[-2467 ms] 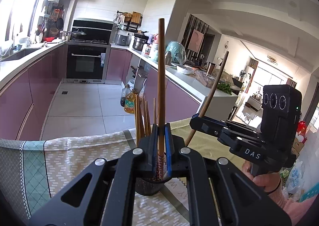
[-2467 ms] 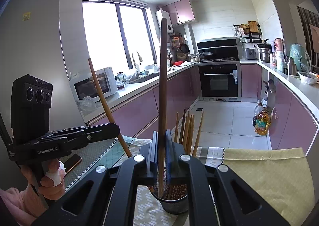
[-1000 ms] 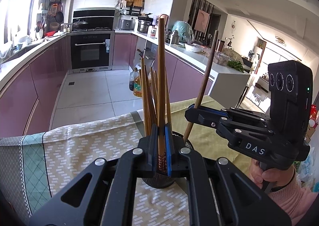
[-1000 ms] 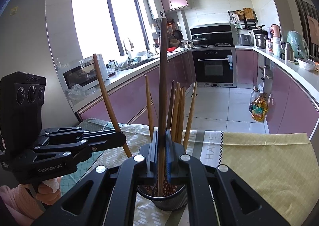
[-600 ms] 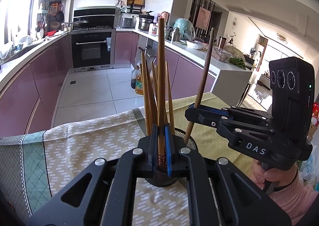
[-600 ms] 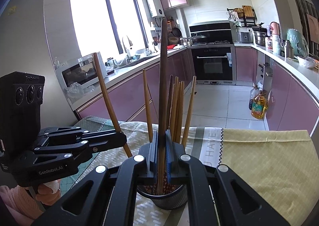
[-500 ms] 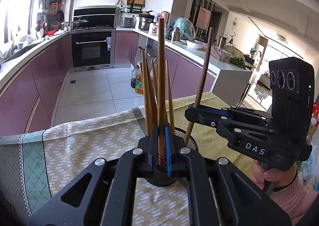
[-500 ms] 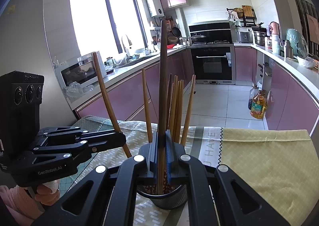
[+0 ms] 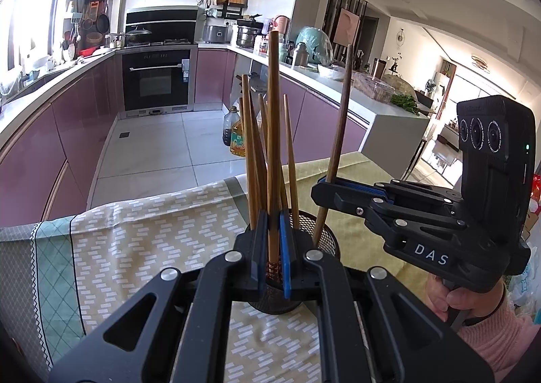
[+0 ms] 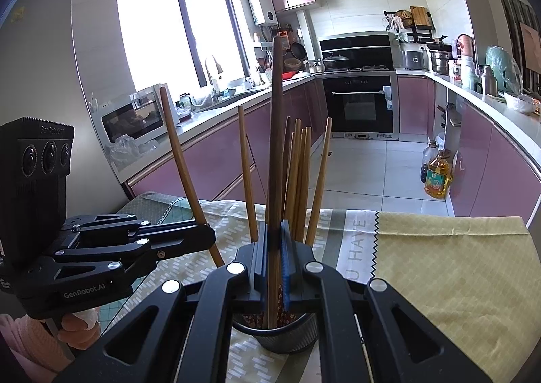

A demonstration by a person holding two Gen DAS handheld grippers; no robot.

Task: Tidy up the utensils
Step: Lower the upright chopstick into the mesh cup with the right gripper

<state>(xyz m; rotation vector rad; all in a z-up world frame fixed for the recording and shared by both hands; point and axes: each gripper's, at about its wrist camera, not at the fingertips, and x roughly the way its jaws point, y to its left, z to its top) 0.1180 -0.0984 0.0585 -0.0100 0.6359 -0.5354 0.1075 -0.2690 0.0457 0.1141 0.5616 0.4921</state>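
**Two chopsticks going down into the holder**

Left wrist view: gripping a light wooden chopstick (image 9: 273, 132) in the left gripper (image 9: 274, 257), jaws closed narrow on its lower part. Standing nearly upright, long axis pointing straight down into the mesh holder (image 9: 321, 237) right below and just ahead of the jaws. Sharing the holder with several other chopsticks (image 9: 252, 153) fanning out above its rim. Coming in from the right of the holder, the right gripper (image 9: 326, 185), pinching a darker chopstick (image 9: 339, 132) leaning over the holder's right rim.

Right wrist view: clamping that darker chopstick (image 10: 275, 159) between narrow jaws of the right gripper (image 10: 275, 268), upright, lower end reaching down inside the holder (image 10: 280, 337) directly beneath. Left gripper (image 10: 203, 234) sitting left of the holder, its chopstick (image 10: 184, 166) slanting down toward the rim.

Judging by this, both sticks aligned over the opening, each hand about equally near; only loosening the jaws remaining.
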